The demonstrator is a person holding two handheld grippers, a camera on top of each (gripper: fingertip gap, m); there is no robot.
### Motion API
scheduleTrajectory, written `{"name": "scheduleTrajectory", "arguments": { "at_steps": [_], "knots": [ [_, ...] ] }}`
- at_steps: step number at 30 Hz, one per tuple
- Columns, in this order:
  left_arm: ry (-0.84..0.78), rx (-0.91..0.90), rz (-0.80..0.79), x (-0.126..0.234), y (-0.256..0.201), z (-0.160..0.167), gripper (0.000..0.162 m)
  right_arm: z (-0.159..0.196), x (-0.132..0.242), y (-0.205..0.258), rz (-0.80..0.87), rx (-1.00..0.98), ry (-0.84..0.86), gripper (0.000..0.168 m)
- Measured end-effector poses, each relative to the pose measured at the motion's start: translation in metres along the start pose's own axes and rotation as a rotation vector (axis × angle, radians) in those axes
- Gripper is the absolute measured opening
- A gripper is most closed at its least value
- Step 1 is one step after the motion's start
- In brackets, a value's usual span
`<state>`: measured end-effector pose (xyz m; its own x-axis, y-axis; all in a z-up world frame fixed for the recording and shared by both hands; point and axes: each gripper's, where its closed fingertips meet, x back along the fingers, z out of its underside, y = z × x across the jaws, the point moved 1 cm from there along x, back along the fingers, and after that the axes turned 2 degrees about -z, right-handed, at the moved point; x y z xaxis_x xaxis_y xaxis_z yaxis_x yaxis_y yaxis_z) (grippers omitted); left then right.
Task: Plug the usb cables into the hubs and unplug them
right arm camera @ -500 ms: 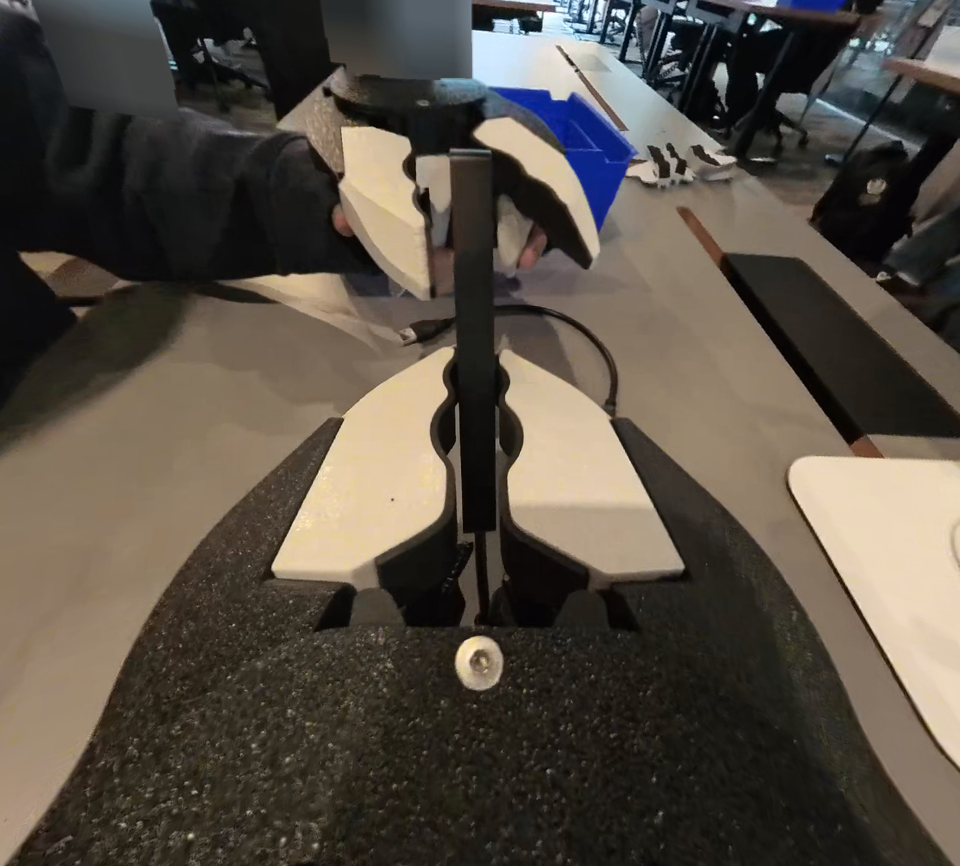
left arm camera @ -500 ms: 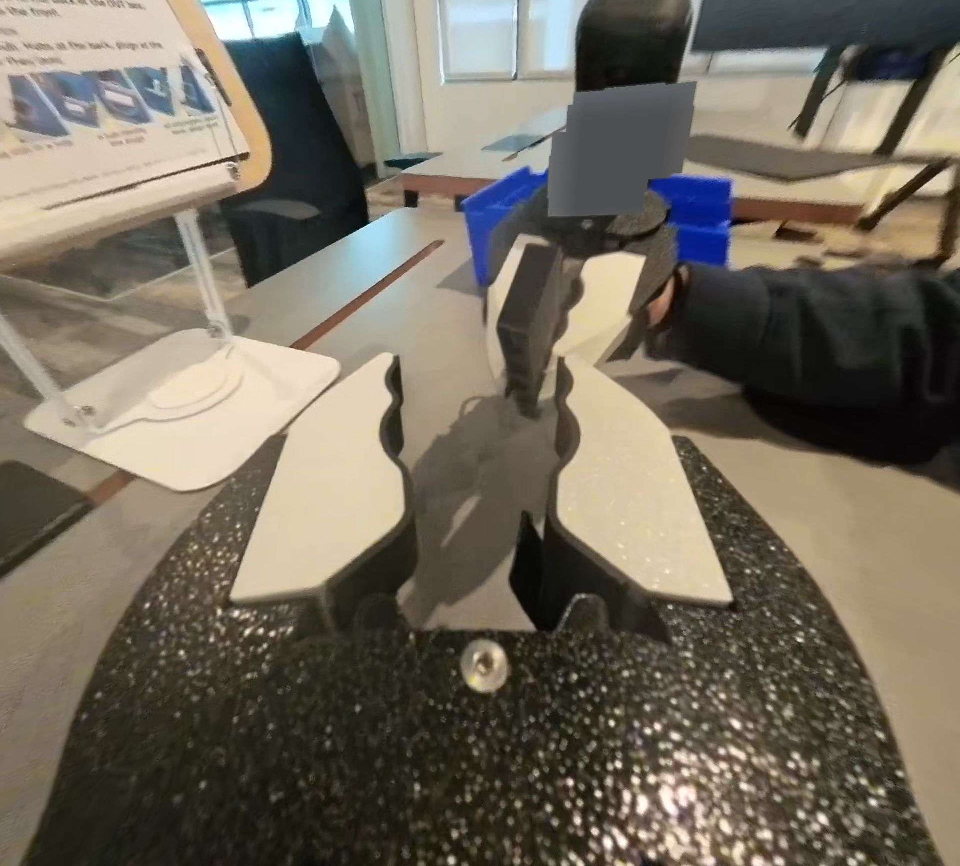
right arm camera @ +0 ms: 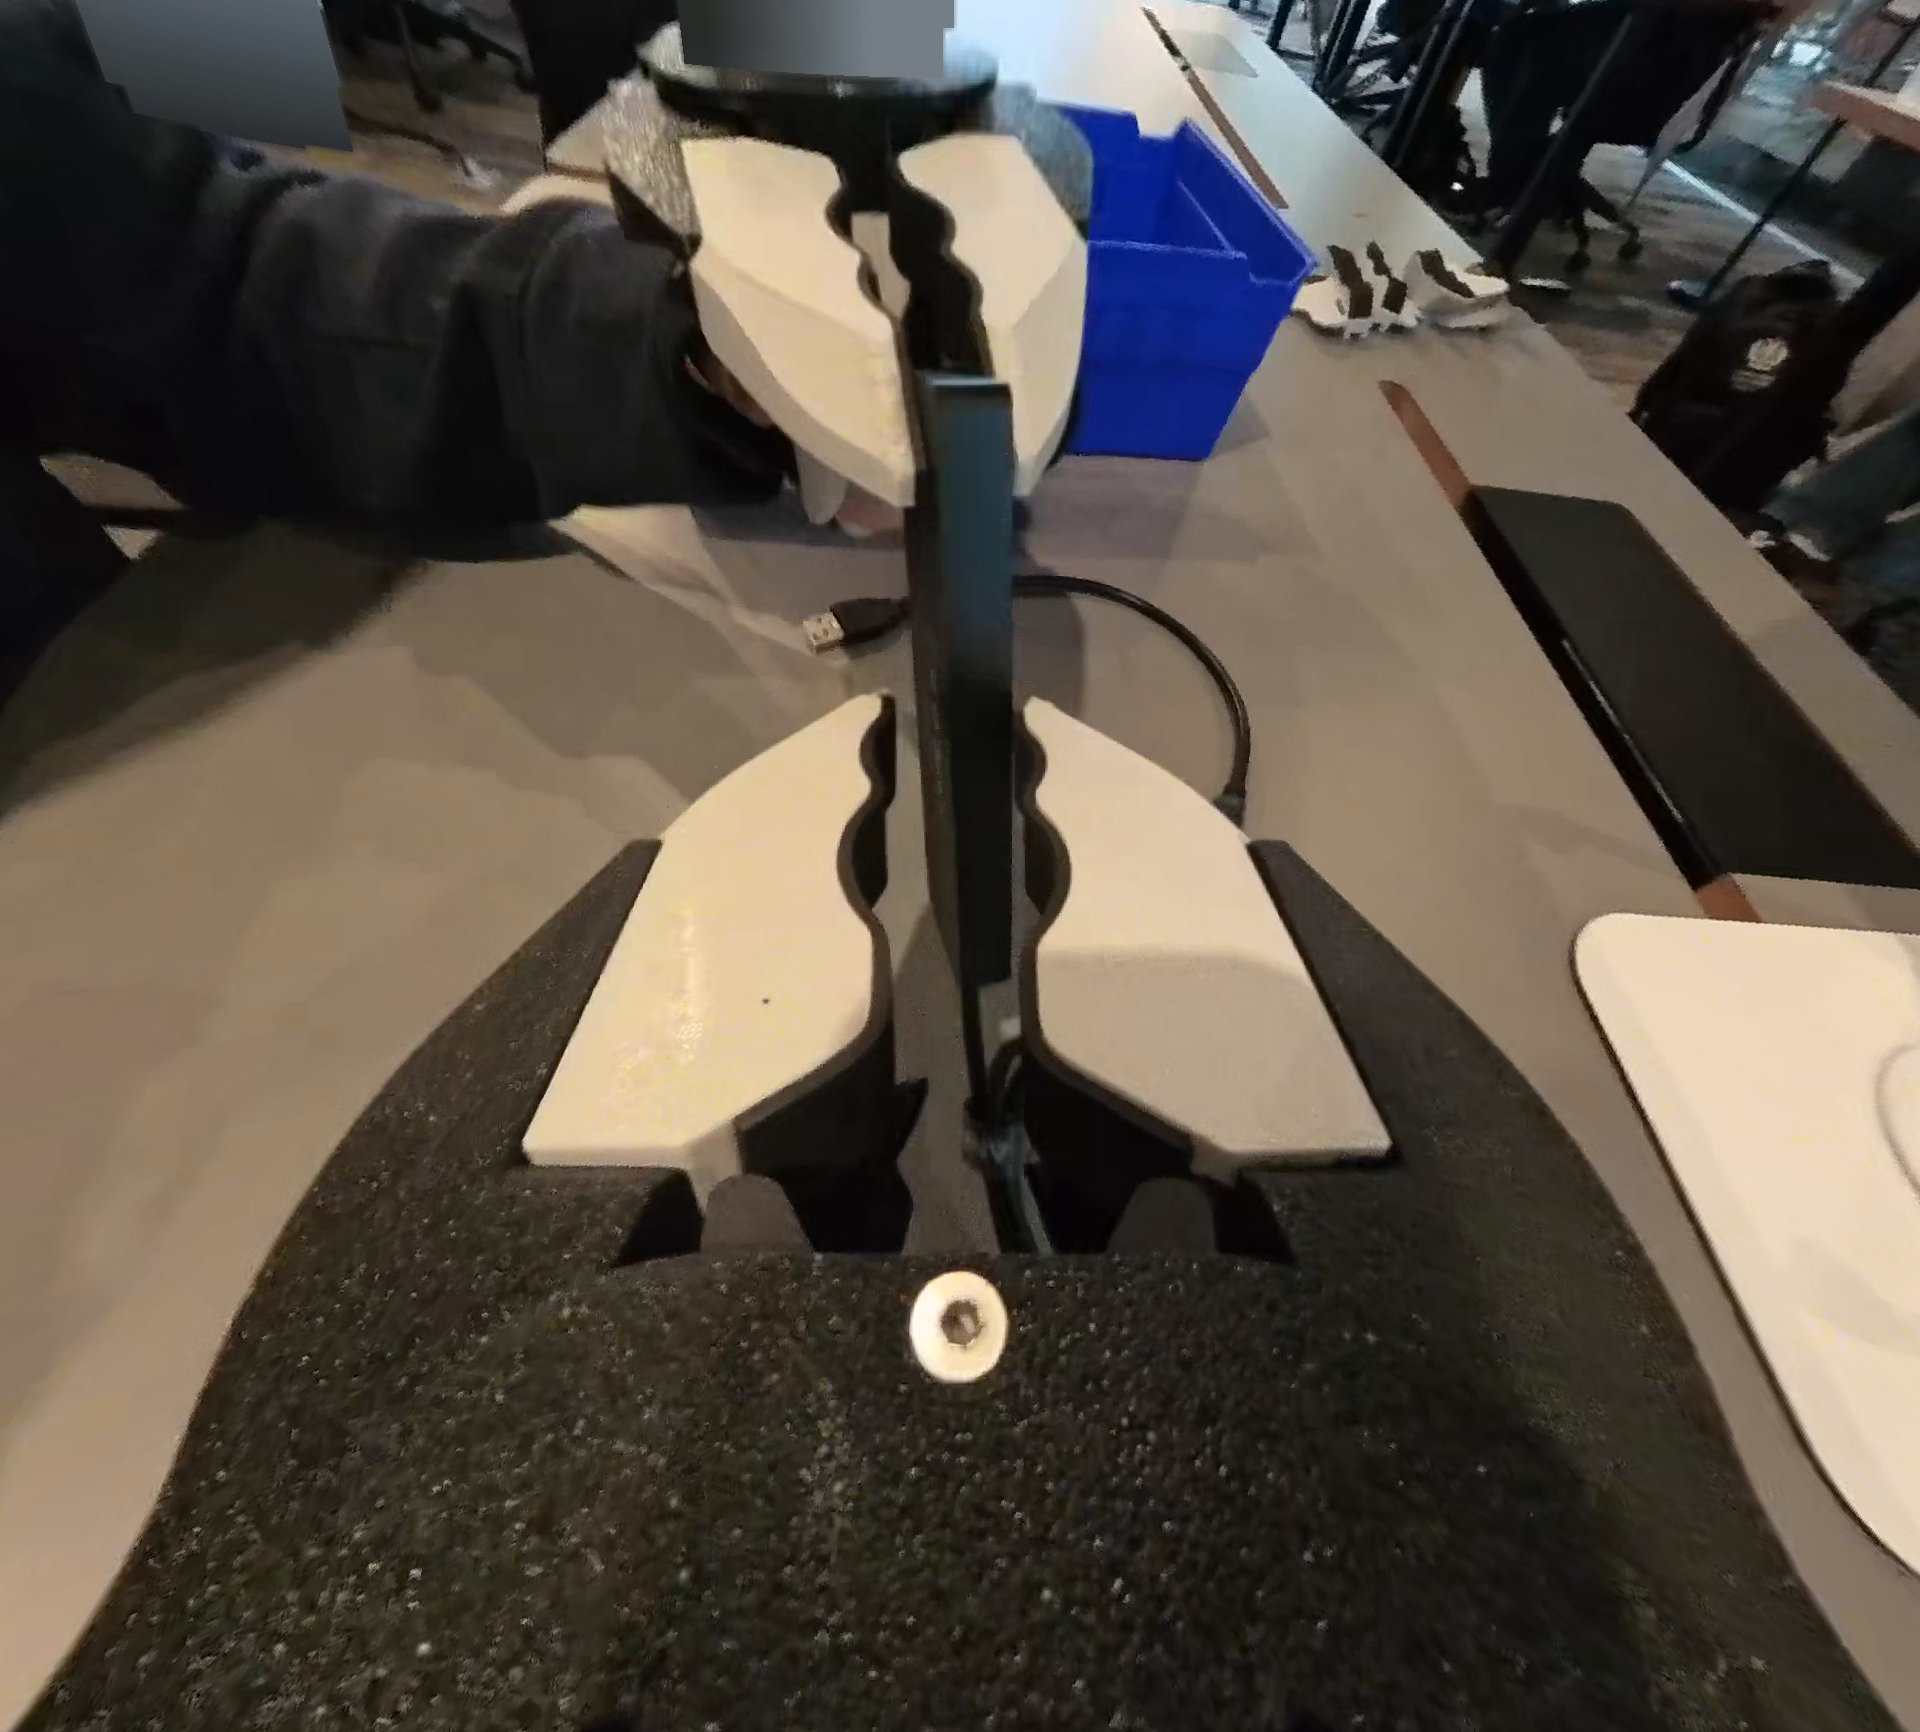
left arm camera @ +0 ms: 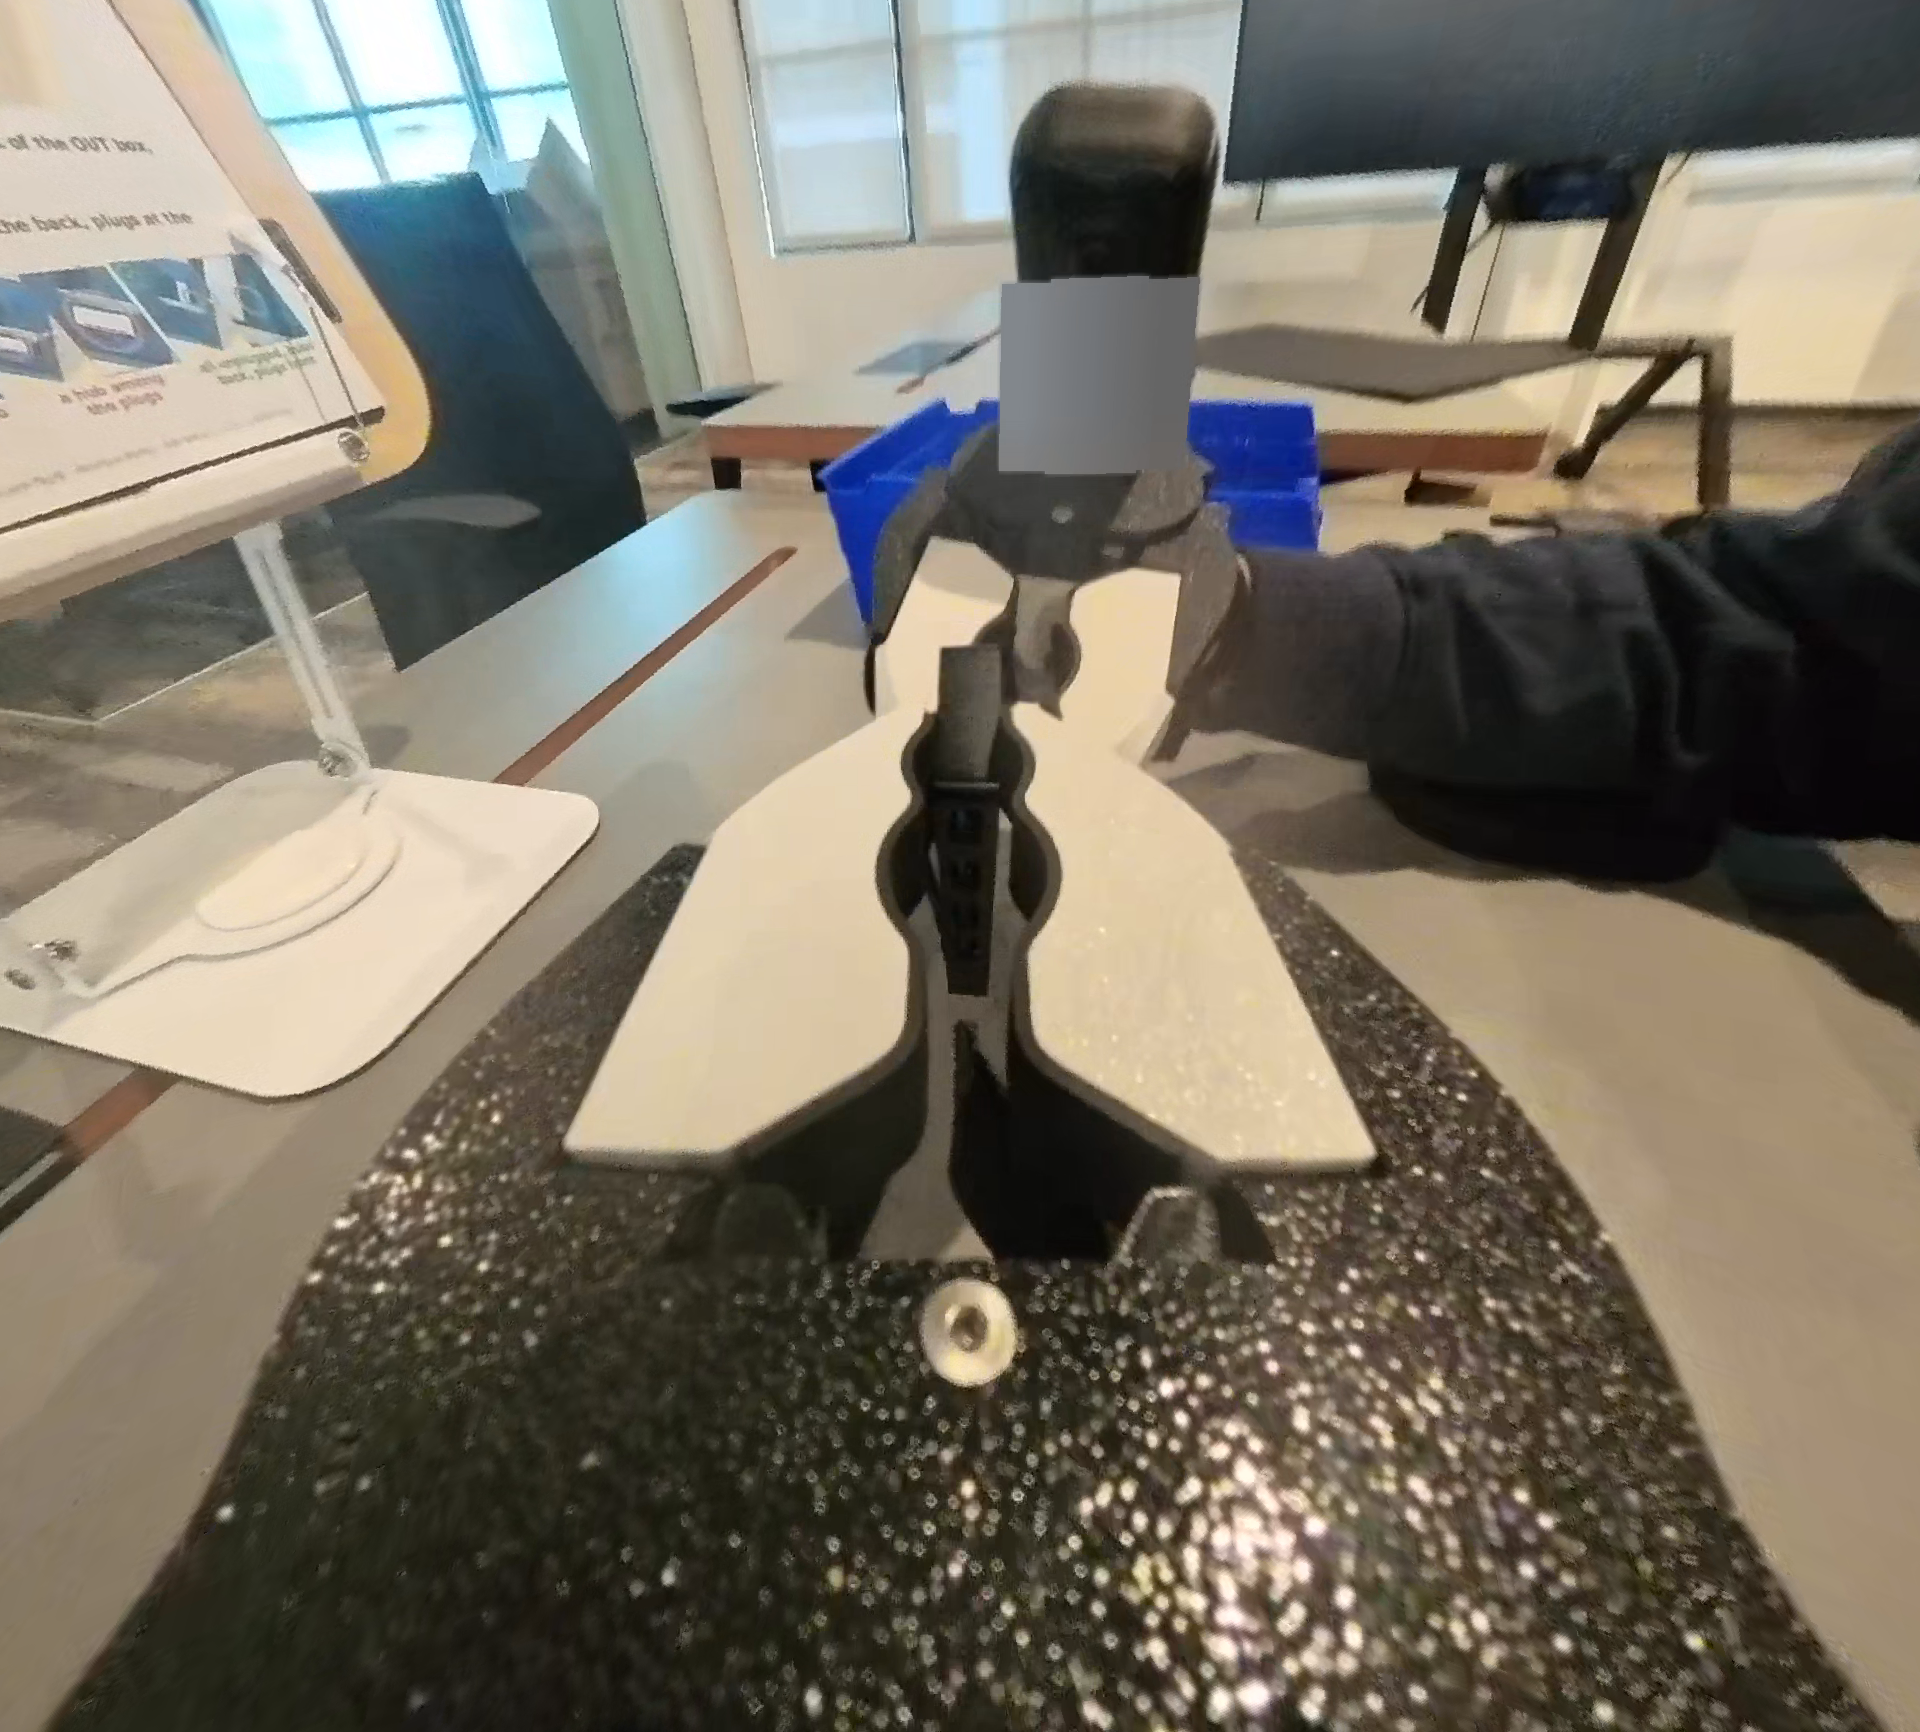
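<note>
L gripper clamps hub, instruction sign beside

Left gripper: I see black speckled, rough-looking body, smooth white finger plates.
Hub: matt black plastic, between those plates.
Plug: shiny metal tip, left of the hub.
Bin: glossy blue plastic, behind the hub.
Table: smooth matt grey.
Sleeve: dark cloth.
</note>
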<state>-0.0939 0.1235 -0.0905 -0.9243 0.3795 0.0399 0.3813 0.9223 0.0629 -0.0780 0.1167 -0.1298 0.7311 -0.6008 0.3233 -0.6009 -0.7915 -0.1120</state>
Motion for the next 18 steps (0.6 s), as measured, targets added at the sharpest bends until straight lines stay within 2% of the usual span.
{"name": "scheduleTrajectory", "arguments": {
  "at_steps": [6, 13, 15, 18],
  "knots": [
    [0.058, -0.013, 0.091, 0.002, -0.012, 0.002, 0.01, 0.004, -0.004, 0.012, -0.073, -0.01, 0.065, 0.012],
    [0.053, -0.013, 0.136, 0.004, -0.019, -0.005, 0.01, 0.001, -0.008, 0.017, -0.122, -0.047, 0.031, 0.019],
    [0.057, -0.02, 0.131, 0.004, -0.019, -0.006, 0.01, 0.0, -0.008, 0.02, -0.132, -0.045, 0.036, 0.012],
    [0.043, -0.001, 0.121, 0.005, -0.018, -0.01, 0.01, -0.006, -0.007, 0.019, -0.124, -0.053, 0.015, 0.011]
  ]
}}
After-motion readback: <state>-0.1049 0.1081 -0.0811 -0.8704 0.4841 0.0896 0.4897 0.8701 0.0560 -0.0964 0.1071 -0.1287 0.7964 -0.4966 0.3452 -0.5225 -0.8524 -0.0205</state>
